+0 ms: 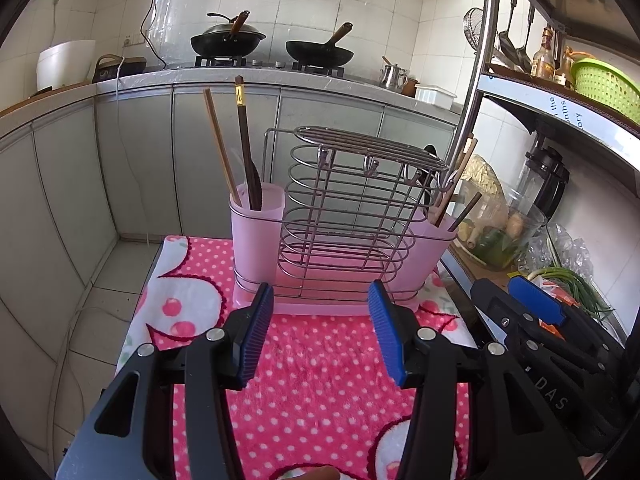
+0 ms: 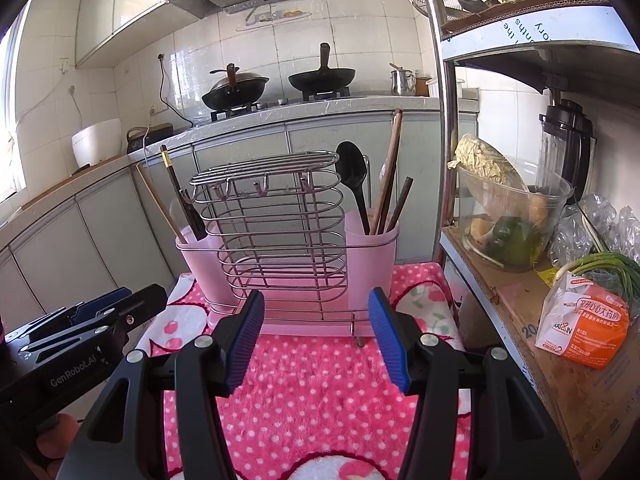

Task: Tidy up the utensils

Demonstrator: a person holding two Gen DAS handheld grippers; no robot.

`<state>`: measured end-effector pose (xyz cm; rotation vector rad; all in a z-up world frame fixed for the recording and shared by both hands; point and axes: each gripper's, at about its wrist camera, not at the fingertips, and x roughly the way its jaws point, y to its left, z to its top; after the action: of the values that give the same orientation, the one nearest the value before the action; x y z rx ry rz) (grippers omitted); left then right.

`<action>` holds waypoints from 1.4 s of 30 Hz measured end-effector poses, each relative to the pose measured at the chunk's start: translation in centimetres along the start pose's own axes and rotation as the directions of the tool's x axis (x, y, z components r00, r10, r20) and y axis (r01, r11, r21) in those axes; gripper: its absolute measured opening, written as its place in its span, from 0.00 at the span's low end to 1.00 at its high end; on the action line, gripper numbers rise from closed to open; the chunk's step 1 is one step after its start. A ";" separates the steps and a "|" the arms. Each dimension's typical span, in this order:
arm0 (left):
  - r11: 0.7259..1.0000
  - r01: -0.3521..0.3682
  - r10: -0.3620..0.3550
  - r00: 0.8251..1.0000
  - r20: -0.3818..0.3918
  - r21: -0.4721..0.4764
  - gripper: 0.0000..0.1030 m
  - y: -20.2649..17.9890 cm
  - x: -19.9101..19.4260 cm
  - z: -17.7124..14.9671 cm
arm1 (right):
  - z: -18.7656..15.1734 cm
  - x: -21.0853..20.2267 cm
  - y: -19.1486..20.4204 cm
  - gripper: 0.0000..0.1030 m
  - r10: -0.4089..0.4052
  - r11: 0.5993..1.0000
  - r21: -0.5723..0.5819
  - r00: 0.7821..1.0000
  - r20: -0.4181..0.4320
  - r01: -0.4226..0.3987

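My left gripper (image 1: 320, 312) and right gripper (image 2: 316, 316) both hang with fingers spread and nothing between them, the rack (image 1: 344, 216) just ahead on the towel (image 1: 316, 380). Only my right view shows the black spoon (image 2: 352, 176) whole, standing with chopsticks (image 2: 390, 176) in the rack's right cup (image 2: 372, 264); the left view hides most of it behind the wire.

Wire utensil rack (image 2: 276, 236) upright on pink base, pink cup at each end. Left cup (image 2: 200, 264): light wooden chopstick (image 2: 160, 204) plus dark chopstick (image 2: 182, 200), both leaning left. Right cup (image 2: 372, 264): black spoon (image 2: 354, 178) bowl-up, brown chopsticks (image 2: 390, 172) leaning right.
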<state>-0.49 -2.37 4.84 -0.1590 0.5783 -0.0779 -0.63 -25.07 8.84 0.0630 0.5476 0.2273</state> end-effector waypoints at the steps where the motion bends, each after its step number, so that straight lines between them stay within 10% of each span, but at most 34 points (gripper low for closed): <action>1: 1.000 0.000 0.000 1.000 0.000 0.001 0.49 0.0 0.0 0.0 | 0.0 0.0 0.0 0.52 0.001 1.000 -0.001 1.000 0.000 -0.001; 42: 1.000 0.001 -0.001 1.000 -0.004 0.010 0.49 0.0 0.1 0.0 | 0.0 0.2 0.7 0.52 0.007 1.000 -0.019 1.000 -0.002 -0.007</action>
<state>-0.42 -2.35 4.78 -0.1492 0.5821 -0.0820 -0.59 -24.37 8.84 0.0467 0.5467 0.2395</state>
